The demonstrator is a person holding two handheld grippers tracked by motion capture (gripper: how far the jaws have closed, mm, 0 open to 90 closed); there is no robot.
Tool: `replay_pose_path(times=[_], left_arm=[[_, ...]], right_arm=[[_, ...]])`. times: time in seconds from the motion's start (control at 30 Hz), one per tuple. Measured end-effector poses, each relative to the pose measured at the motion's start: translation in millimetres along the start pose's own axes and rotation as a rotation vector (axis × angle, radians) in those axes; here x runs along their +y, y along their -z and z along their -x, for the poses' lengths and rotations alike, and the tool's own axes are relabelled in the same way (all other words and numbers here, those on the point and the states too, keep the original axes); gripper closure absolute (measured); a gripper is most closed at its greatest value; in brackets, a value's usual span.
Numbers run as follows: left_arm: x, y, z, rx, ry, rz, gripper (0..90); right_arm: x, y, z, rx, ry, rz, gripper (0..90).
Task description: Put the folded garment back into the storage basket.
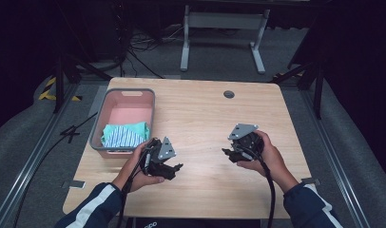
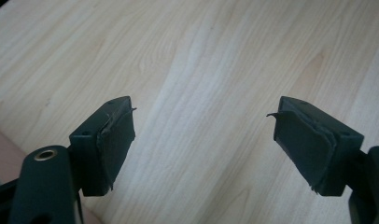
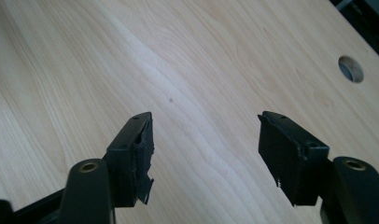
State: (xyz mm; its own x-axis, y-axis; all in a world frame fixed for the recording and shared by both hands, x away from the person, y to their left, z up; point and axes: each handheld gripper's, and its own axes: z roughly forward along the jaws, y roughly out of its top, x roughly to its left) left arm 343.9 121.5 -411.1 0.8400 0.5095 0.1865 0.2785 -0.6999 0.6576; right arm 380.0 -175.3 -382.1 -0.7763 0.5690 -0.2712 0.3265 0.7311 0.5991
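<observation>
A pink basket with a grey rim (image 1: 98,124) stands at the table's left side. A folded cloth with teal and blue-white stripes (image 1: 125,134) lies in its near end. My left gripper (image 1: 177,167) hovers just right of the basket's near corner, held in a hand with a dark, white-striped sleeve. Its jaws stand wide apart over bare wood (image 2: 204,135), with nothing between them. My right gripper (image 1: 226,153) is at the table's right-centre, pointing left. Its jaws are also apart over bare wood (image 3: 204,149) and hold nothing.
The light wooden table (image 1: 200,118) has a round cable hole (image 1: 229,94) near its far edge, also visible as the hole (image 3: 350,68) in the right gripper view. Beyond the table stand a white metal frame (image 1: 224,28) and loose cables on grey floor.
</observation>
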Motion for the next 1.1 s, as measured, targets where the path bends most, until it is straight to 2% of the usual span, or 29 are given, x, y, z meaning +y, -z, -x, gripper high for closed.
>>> replay_pose_path(times=[0.17, 0.4, 0.47, 0.7, 0.8, 0.9, 1.1], left_arm=[[-5.0, -6.9, 4.2, 0.004, -0.017, -0.021, 21.2], [-14.8, -16.3, 7.7, -0.020, -0.018, -0.037, 21.0], [-18.1, -18.9, 9.6, -0.020, -0.020, -0.044, 21.0], [-30.3, -24.8, 13.9, -0.047, -0.007, -0.057, 20.5], [-34.3, -25.8, 15.1, -0.058, -0.016, -0.055, 20.0], [-38.8, -27.2, 16.0, -0.074, -0.010, -0.052, 19.2], [-42.7, -29.3, 18.0, -0.076, -0.021, -0.054, 18.0]], right_arm=[[-17.4, 2.4, 2.6, 0.006, -0.024, -0.006, 36.2], [-44.1, 8.4, 4.6, 0.000, -0.053, 0.008, 35.7], [-51.8, 7.6, 4.7, -0.011, -0.054, 0.006, 35.6], [-81.9, 4.0, 1.7, 0.005, -0.082, 0.035, 34.1], [-94.5, 1.3, 0.3, 0.005, -0.091, 0.034, 33.9], [-107.1, 0.1, -0.1, 0.009, -0.119, 0.045, 33.4], [-130.4, 1.2, 3.1, 0.017, -0.179, 0.060, 31.7]])
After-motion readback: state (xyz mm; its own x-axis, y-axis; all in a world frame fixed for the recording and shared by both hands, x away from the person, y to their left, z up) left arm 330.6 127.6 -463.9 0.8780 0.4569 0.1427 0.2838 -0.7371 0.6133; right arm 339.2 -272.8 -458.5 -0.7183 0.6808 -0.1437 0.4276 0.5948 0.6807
